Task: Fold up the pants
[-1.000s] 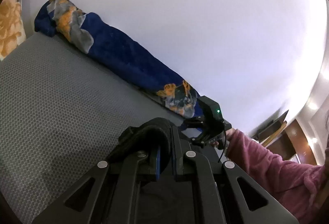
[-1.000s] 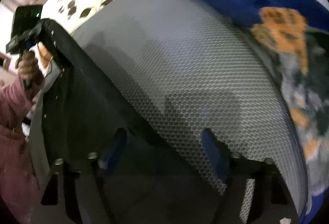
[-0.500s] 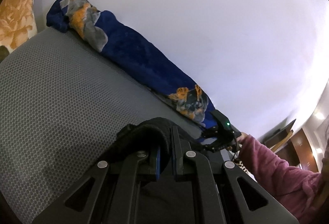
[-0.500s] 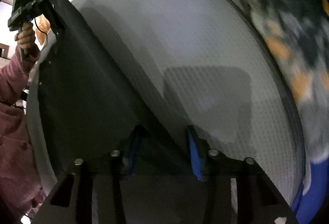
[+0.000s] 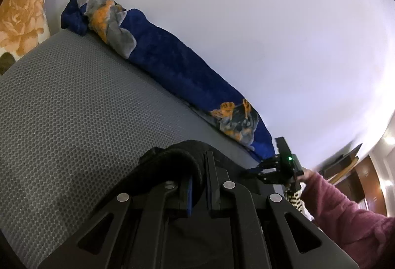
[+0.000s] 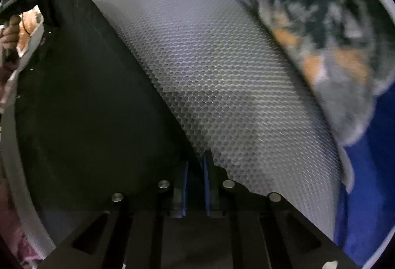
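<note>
My left claw (image 5: 197,185) is clamped on a bunched corner of the black pants (image 6: 93,106), lifted just above the grey mattress (image 5: 74,101). My right claw (image 6: 195,170) has just been closing and now pinches the pants' edge, the rest lying flat along the mattress's near edge, away from the blue blanket (image 5: 172,66) at the wall side. I judge both corners gripped; next I need to lift them evenly and carry them over to fold.
</note>
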{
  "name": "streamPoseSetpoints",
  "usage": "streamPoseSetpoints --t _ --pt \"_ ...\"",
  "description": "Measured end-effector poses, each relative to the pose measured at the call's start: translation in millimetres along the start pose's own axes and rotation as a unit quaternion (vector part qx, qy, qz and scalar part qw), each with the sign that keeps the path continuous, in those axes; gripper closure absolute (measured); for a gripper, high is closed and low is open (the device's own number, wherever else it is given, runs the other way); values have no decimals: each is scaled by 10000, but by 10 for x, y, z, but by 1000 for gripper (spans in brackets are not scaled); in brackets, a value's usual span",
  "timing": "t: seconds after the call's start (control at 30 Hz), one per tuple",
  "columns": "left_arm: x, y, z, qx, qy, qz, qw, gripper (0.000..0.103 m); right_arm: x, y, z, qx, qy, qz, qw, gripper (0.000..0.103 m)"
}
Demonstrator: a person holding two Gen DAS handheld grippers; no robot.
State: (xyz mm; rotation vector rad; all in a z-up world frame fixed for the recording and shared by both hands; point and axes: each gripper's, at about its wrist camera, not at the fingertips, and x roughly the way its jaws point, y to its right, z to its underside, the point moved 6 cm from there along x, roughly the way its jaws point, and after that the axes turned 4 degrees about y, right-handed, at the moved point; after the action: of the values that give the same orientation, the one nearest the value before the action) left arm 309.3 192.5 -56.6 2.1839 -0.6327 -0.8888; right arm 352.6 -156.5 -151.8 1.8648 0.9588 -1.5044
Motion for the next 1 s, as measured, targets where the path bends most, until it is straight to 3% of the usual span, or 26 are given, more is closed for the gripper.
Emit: streamPoseSetpoints --t 0.27,0.47,0.57,0.77,0.9,1.0 --pt "-237 162 78 155 -44 1 9999 95 -656 -510 288 516 776 916 9914 95" --pt "-472 339 284 348 -155 137 9992 95 -931 -939 653 984 1080 1289 9808 96" --pt "-642 359 496 369 -299 213 9986 95 -1000 -1003 875 1134 1173 1332 9776 96" --pt "-951 255 1030 536 -709 21 9960 94 -932 -1440 1284 1421 1230 1242 9743 95" --pt "-1071 156 1360 744 -1153 -224 9903 93 -895 -1700 1504 1672 1286 1097 9713 95" --pt "-1104 69 1600 1017 -1552 -511 9813 92 -808 -1848 1633 1782 1260 997 9708 95"
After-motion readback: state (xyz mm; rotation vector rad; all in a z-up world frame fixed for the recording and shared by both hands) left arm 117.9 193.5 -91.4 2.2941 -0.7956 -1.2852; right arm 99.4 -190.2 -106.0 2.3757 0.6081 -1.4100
